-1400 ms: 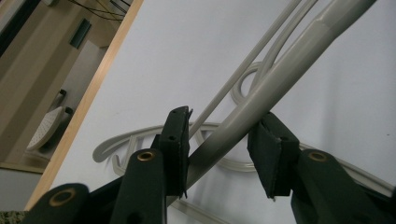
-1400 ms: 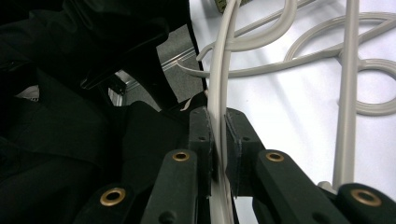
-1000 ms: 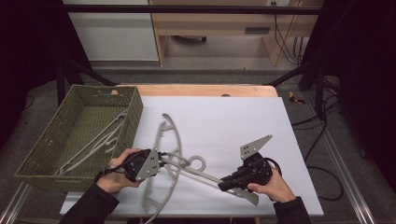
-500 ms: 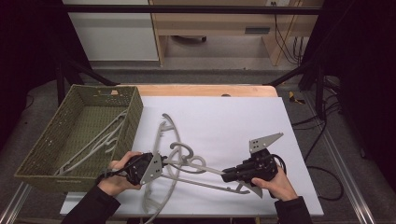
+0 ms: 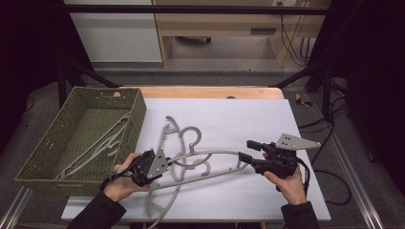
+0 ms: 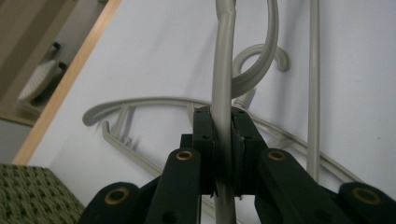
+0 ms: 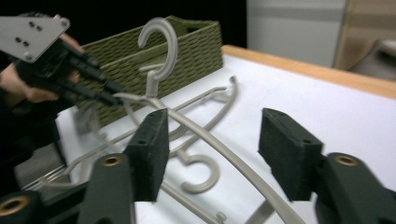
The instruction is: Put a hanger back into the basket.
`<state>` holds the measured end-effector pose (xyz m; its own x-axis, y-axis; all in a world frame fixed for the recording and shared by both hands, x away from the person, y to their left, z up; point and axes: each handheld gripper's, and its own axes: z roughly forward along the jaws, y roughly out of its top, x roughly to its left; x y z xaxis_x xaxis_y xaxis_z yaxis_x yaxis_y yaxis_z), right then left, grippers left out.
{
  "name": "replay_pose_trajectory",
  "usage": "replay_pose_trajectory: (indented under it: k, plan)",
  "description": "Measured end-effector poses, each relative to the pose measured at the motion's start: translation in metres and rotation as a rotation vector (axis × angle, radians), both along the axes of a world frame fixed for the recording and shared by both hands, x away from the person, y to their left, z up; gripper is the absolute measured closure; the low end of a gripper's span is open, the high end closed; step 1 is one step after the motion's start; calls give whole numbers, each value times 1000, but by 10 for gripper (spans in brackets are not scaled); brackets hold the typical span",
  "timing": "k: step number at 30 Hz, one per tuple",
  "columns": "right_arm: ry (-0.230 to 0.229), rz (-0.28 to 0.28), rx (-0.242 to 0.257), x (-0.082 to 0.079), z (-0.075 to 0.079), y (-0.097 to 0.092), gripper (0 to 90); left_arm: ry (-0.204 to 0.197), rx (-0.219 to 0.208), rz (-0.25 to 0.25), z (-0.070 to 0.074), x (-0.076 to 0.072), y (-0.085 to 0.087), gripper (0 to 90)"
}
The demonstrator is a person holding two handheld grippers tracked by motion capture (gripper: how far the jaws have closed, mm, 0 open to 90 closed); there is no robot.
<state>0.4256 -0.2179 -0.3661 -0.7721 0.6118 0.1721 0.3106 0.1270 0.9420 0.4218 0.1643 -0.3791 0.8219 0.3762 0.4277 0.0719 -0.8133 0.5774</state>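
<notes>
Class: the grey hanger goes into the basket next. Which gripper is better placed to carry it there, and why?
Left. The left gripper is shut on the hanger beside the basket; the right gripper has just opened.

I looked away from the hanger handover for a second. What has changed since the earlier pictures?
The right gripper has let go of the grey hanger: its jaws have just been opening, the hanger's arm passes between them untouched, and the hand drew off to the right. The left gripper closed on the hanger and holds it by the other end. The green basket, the hangers inside it and the other hangers on the table stayed put.
</notes>
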Motion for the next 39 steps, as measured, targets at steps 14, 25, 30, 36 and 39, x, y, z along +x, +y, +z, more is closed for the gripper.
replay_pose_trajectory:
  k: [14, 25, 30, 36, 39]
  plan:
    - [-9, -191, -39, -6, -18, -21, 148, -7, -146, 150, 17, 0, 17, 821]
    - [24, -261, -84, -11, -38, -36, 94, -46, -195, 220, 44, -2, 25, 822]
    - [30, -269, -89, -11, -40, -36, 87, -94, -219, 243, 69, -3, 33, 822]
    - [42, -270, -108, -10, -42, -37, 73, -128, -244, 286, 99, 2, 57, 821]
    - [43, -276, -109, -10, -43, -37, 71, -154, -247, 325, 110, 6, 71, 822]
